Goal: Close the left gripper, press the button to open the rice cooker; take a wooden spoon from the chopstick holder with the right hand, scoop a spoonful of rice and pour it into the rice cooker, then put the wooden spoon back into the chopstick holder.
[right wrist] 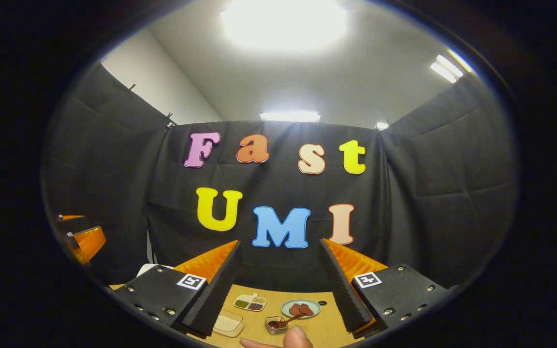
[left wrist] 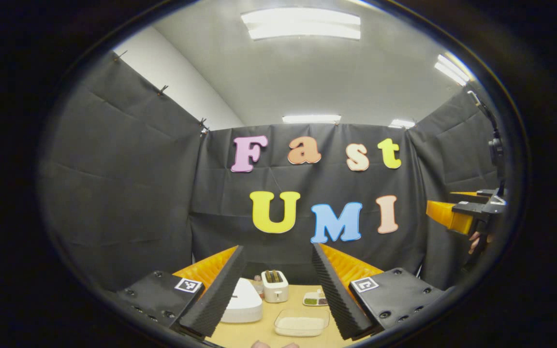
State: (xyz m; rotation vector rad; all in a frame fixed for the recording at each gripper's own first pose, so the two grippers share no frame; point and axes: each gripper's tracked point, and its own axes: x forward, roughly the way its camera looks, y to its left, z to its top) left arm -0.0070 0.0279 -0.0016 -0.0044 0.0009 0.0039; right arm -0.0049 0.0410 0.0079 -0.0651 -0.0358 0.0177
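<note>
The white rice cooker (left wrist: 242,302) sits on the wooden table (left wrist: 259,331) with its lid down, low between my left gripper's fingers. My left gripper (left wrist: 277,249) is open and empty, held high above the table. A clear tray of rice (left wrist: 301,323) lies to the right of the cooker and appears as the tray of rice (right wrist: 227,323) in the right gripper view. My right gripper (right wrist: 279,244) is also open and empty, well above the table. The right gripper (left wrist: 462,215) shows at the far right edge, and the left gripper (right wrist: 85,241) at the far left.
A white toaster (left wrist: 274,285) stands behind the cooker, with a small divided dish (left wrist: 315,298) beside it. In the right gripper view there are the divided dish (right wrist: 249,303), a plate with red-brown pieces (right wrist: 300,308), a small clear bowl (right wrist: 275,325) holding a brown spoon, and a person's fingertip (right wrist: 298,338).
</note>
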